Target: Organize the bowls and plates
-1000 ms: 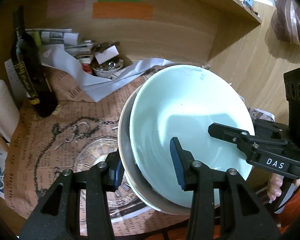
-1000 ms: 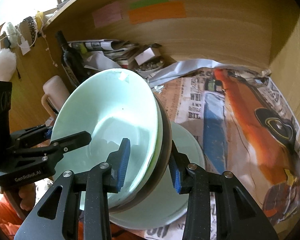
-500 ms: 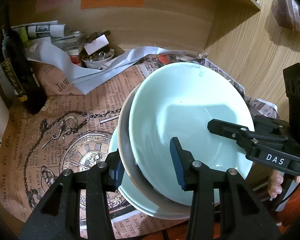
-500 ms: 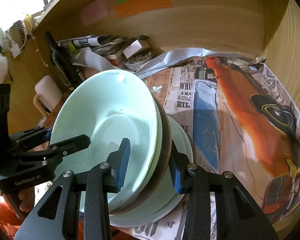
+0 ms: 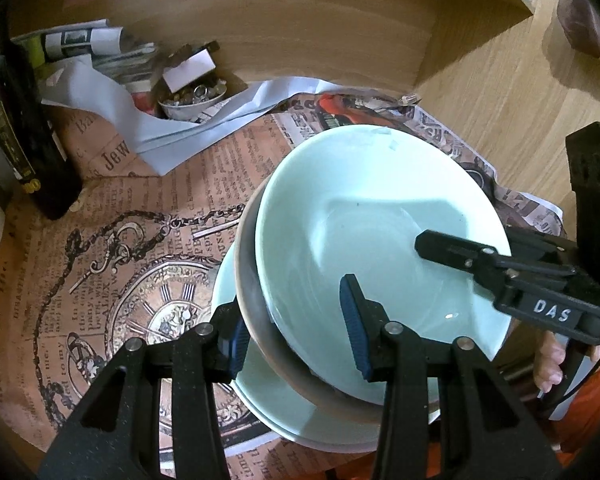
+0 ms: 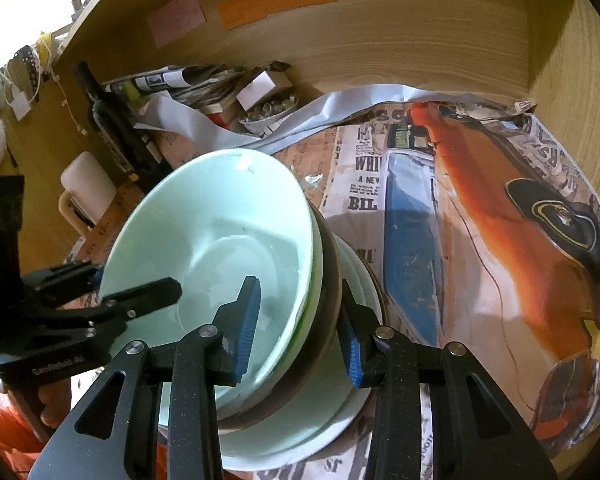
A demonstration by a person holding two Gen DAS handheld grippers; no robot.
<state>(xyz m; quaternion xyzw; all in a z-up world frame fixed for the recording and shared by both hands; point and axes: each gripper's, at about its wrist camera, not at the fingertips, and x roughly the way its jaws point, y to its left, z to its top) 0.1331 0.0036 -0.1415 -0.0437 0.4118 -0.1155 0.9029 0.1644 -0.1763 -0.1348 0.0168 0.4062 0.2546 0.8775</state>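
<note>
A stack of bowls, a pale green bowl [image 5: 380, 232] nested in a brown bowl [image 5: 248, 280], is held between both grippers. My left gripper [image 5: 296, 332] is shut on the stack's left rim. My right gripper [image 6: 300, 332] is shut on its right rim, with the pale green bowl [image 6: 220, 240] and brown bowl [image 6: 332, 280] between its pads. The stack sits just over pale green plates [image 5: 260, 400] lying on the newspaper, which also show in the right wrist view [image 6: 340, 420]. I cannot tell whether the stack touches them.
The shelf floor is lined with newspaper [image 5: 100, 260]. A dark bottle [image 5: 24, 140] stands at the back left. A small bowl of trinkets [image 5: 192, 100], rolled papers [image 5: 80, 40] and white paper lie at the back. The wooden side wall [image 6: 572, 80] is on the right.
Both grippers have carried the bowl stack forward into the shelf and lower, so it now sits over the pale green plates. Both grips are unchanged.
</note>
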